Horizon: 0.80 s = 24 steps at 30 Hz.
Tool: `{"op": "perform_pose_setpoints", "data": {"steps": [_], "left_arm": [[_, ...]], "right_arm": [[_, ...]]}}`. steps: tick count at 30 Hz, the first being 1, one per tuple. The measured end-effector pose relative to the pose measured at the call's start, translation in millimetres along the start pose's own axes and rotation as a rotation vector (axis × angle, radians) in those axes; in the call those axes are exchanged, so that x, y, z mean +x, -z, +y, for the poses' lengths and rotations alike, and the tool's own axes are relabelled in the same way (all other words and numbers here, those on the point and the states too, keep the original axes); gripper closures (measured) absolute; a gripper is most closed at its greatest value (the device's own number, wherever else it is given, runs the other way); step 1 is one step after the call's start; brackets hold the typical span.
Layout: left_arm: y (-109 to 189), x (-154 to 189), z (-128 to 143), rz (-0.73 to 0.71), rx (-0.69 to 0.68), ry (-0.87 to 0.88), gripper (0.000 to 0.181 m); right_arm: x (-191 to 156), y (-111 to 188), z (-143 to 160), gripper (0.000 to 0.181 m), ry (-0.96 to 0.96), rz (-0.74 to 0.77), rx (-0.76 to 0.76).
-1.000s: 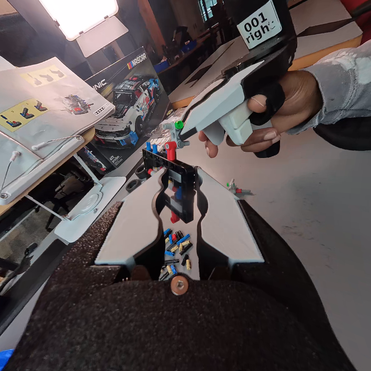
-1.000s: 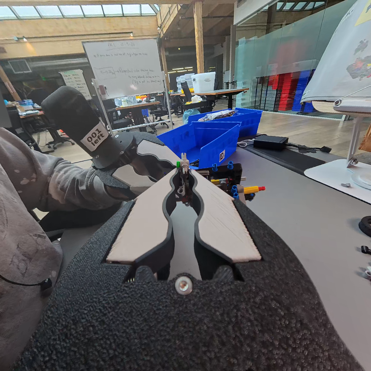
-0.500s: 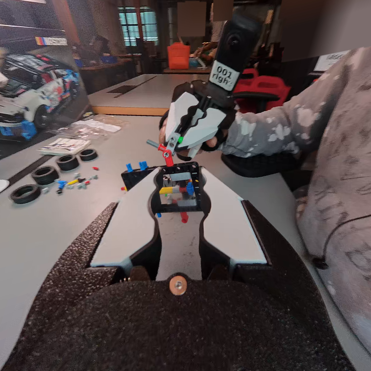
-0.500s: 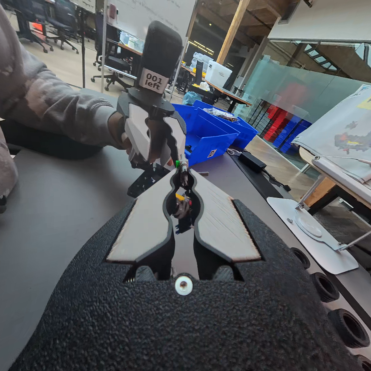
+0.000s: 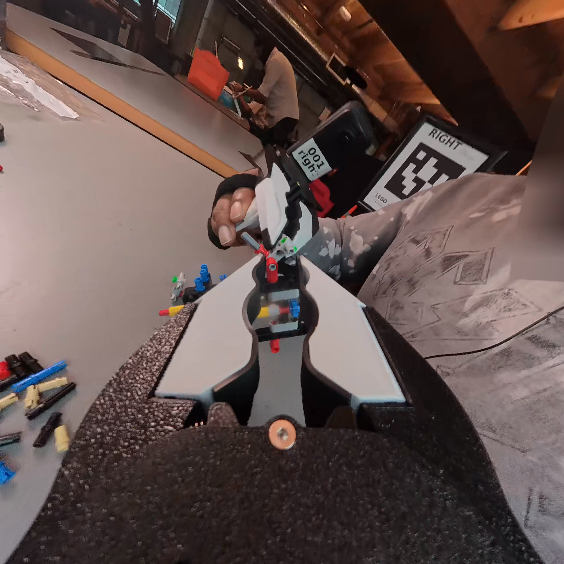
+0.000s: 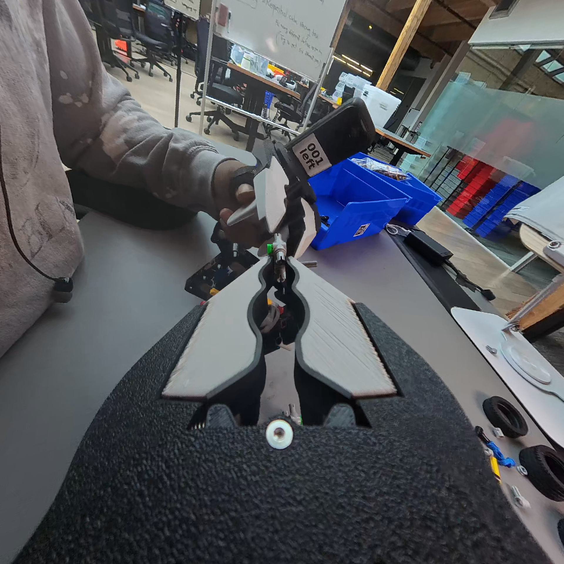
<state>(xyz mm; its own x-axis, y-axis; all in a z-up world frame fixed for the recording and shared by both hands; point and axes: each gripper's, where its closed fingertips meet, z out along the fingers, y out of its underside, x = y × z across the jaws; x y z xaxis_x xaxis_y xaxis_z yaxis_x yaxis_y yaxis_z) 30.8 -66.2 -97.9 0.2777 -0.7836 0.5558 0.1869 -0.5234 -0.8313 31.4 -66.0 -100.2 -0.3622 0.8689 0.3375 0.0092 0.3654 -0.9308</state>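
My left gripper (image 5: pixel 280 263) is shut on a black frame assembly (image 5: pixel 279 309) with grey, yellow, red and blue parts inside it. A red connector (image 5: pixel 271 268) sticks up from the frame at my fingertips. My right gripper (image 6: pixel 277 259) is shut on a small grey piece with a green pin (image 6: pixel 276 248). In the left wrist view the right gripper (image 5: pixel 282 244) holds that grey piece (image 5: pixel 285 246) against the red connector. In the right wrist view the left gripper (image 6: pixel 283 239) meets mine tip to tip, with the black frame (image 6: pixel 216 274) below it.
Loose pins and axles (image 5: pixel 39 387) lie at the left on the grey table (image 5: pixel 91 213), along with a small piece with blue pins (image 5: pixel 200 282). Blue bins (image 6: pixel 366 210), a power adapter (image 6: pixel 427 245), a white stand base (image 6: pixel 518 360) and black tyres (image 6: pixel 505 416) are to the right. The grippers are tip to tip, or close to it.
Both grippers have swung and tilted together while staying tip to tip. The frame now faces the camera more squarely. Both grips are unchanged.
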Motion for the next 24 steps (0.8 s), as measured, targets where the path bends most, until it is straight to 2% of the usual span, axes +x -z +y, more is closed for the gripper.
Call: {"op": "perform_pose_setpoints", "data": {"steps": [5,8,12,17,24], "left_arm": [[-5,-8,16,-0.047,-0.082,-0.008,0.163],[-7,-8,17,-0.052,-0.080,-0.019,0.176],[-6,-11,22,-0.073,-0.119,-0.052,0.176],[-9,-8,28,-0.034,-0.141,-0.015,0.176],[-10,2,18,0.014,-0.078,-0.024,0.176]], "right_arm": [[-1,-1,0,0.175,0.018,0.018,0.012],[-1,-1,1,0.175,0.009,0.020,0.016],[-3,-2,6,0.175,-0.070,-0.013,0.007],[-9,-4,8,0.169,-0.046,-0.035,-0.012],[-8,1,-2,0.173,-0.171,-0.087,0.018]]}}
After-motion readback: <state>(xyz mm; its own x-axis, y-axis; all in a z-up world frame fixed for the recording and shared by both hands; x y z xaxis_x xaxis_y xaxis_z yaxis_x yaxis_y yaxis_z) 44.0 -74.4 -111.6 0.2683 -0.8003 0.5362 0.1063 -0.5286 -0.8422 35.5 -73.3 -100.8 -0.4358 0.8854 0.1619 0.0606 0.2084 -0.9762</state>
